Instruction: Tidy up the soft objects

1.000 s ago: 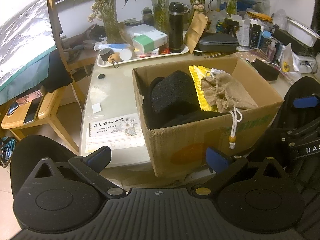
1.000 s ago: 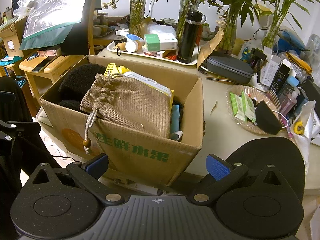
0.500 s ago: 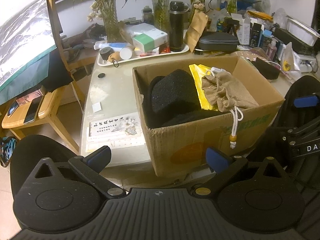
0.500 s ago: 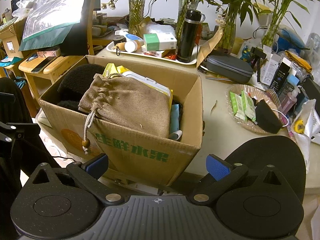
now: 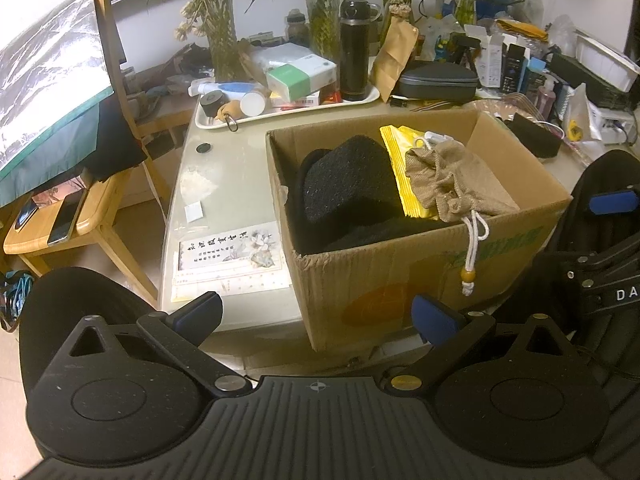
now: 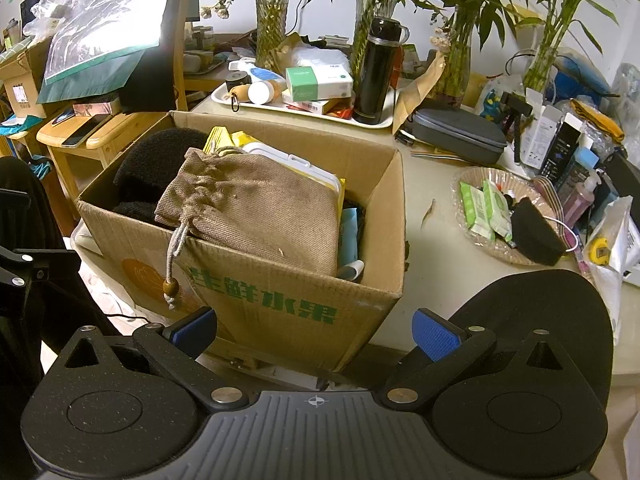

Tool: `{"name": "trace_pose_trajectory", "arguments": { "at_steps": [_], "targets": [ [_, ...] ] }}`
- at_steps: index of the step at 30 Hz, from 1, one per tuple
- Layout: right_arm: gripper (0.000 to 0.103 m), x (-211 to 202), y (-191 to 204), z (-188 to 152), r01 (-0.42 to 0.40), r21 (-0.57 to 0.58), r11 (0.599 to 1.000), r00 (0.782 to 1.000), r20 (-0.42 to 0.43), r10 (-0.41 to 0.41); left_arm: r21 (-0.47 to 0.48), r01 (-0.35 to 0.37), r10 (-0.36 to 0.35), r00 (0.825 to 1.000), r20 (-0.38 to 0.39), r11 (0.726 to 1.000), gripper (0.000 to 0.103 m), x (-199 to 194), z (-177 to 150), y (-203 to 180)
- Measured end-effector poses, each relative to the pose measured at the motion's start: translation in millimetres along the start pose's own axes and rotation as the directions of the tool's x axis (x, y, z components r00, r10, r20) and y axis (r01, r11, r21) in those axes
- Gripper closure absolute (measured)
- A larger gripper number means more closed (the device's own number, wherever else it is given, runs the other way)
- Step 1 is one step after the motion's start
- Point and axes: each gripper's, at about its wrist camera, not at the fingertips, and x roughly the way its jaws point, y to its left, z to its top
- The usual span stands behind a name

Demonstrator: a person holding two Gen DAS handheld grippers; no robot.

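A cardboard box [image 5: 400, 280] [image 6: 288, 304] stands on the table's near edge. Inside it lie black foam pieces [image 5: 348, 188] [image 6: 156, 164], a tan burlap drawstring pouch [image 5: 452, 180] [image 6: 260, 212] with its cord hanging over the front wall, a yellow packet [image 5: 396, 168] and a white case [image 6: 296, 168]. My left gripper [image 5: 318, 314] hovers open before the box's left front corner, holding nothing. Open and empty too, my right gripper [image 6: 314, 326] hangs before the box's right front corner. The right gripper's body [image 5: 600, 248] shows at the left wrist view's right edge.
Behind the box, a white tray [image 5: 240, 120] [image 6: 304, 114] holds a black flask [image 5: 354, 48] [image 6: 376, 70], boxes and bottles. A grey zip case [image 6: 460, 136], plant vases and a basket of packets [image 6: 500, 216] crowd the right. A wooden chair [image 5: 80, 216] stands left. Paper sheets [image 5: 228, 260] lie beside the box.
Both grippers have barely shifted; the views sit slightly nearer the box. Nothing was taken hold of or let go.
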Motion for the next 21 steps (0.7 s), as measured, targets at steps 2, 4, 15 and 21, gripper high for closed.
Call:
{"name": "trace_pose_trajectory", "arguments": {
  "at_steps": [2, 4, 15, 21],
  "targets": [
    [0.000, 0.0, -0.1, 0.0, -0.001, 0.000, 1.000, 1.000, 0.000, 0.001, 0.000, -0.001, 0.001, 1.000, -0.002, 1.000, 0.000, 0.3, 0.1, 0.0],
    [0.000, 0.3, 0.3, 0.0, 0.000, -0.001, 1.000, 1.000, 0.000, 0.000, 0.001, -0.001, 0.001, 1.000, -0.004, 1.000, 0.000, 1.4, 0.0, 0.6],
    [0.000, 0.9, -0.8, -0.2, -0.001, 0.003, 1.000, 1.000, -0.001, 0.001, 0.002, -0.002, 0.002, 1.000, -0.007, 1.000, 0.000, 1.8, 0.3, 1.4],
    [0.000, 1.5, -0.2, -0.5, -0.001, 0.004, 1.000, 1.000, -0.001, 0.001, -0.006, -0.008, 0.008, 1.000, -0.022, 1.000, 0.000, 3.5, 0.5, 1.9]
  ]
}}
